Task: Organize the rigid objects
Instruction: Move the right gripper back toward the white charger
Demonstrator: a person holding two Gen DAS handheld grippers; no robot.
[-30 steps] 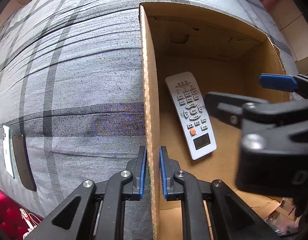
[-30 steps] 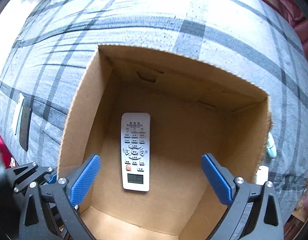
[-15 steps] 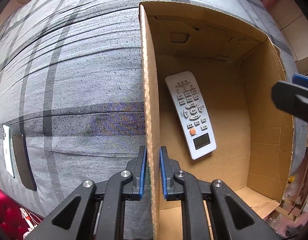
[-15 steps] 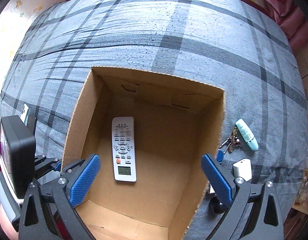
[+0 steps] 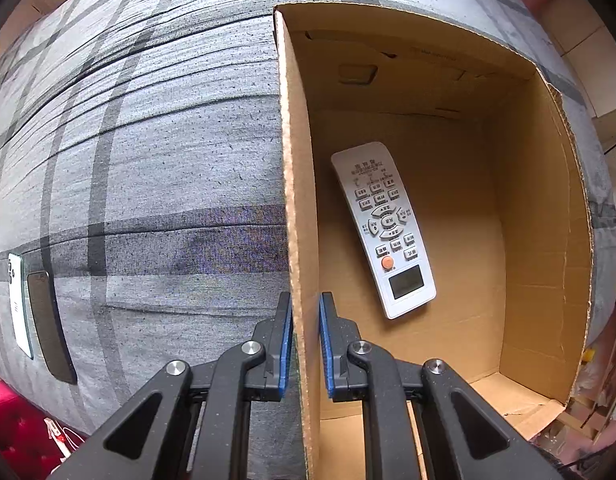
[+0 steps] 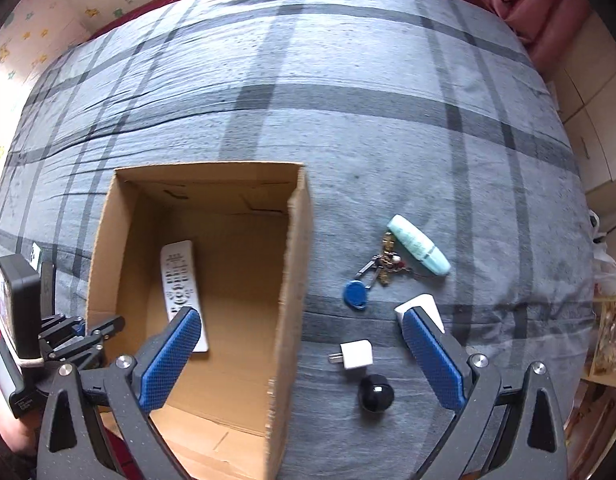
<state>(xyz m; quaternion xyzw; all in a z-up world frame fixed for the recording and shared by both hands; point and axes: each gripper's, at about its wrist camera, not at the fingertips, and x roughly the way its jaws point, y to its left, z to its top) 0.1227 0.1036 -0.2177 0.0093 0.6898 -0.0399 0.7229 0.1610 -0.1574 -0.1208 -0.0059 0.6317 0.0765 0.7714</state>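
The left tongs [image 5: 306,344] are clenched on the near left wall of the cardboard box [image 5: 296,208], one pad on each side of it, steadying it. The right tongs [image 6: 300,356] hang released and empty above the box's right wall, the jaws wide apart.

One thing is packed so far, by my reading: a white remote control [image 5: 383,232] lies flat on the box floor, at about 1 o'clock from the left tongs. Most of the job looks undone. On the bed beside the box, at 1 to 2 o'clock from the right tongs, lie a bunch of keys with a blue fob [image 6: 367,280], a pale green tube [image 6: 417,244], a white plug adapter [image 6: 355,354], a black ball [image 6: 375,394] and a white block [image 6: 421,304] partly hidden behind the right pad. At 9 o'clock from the left tongs, two phones [image 5: 32,312], one white and one dark, wait well apart from the box.

The bed wears a grey plaid sheet [image 6: 347,100], slightly creased. Beyond it are wallpaper with small stars [image 6: 88,4] and a pink curtain [image 6: 547,4].
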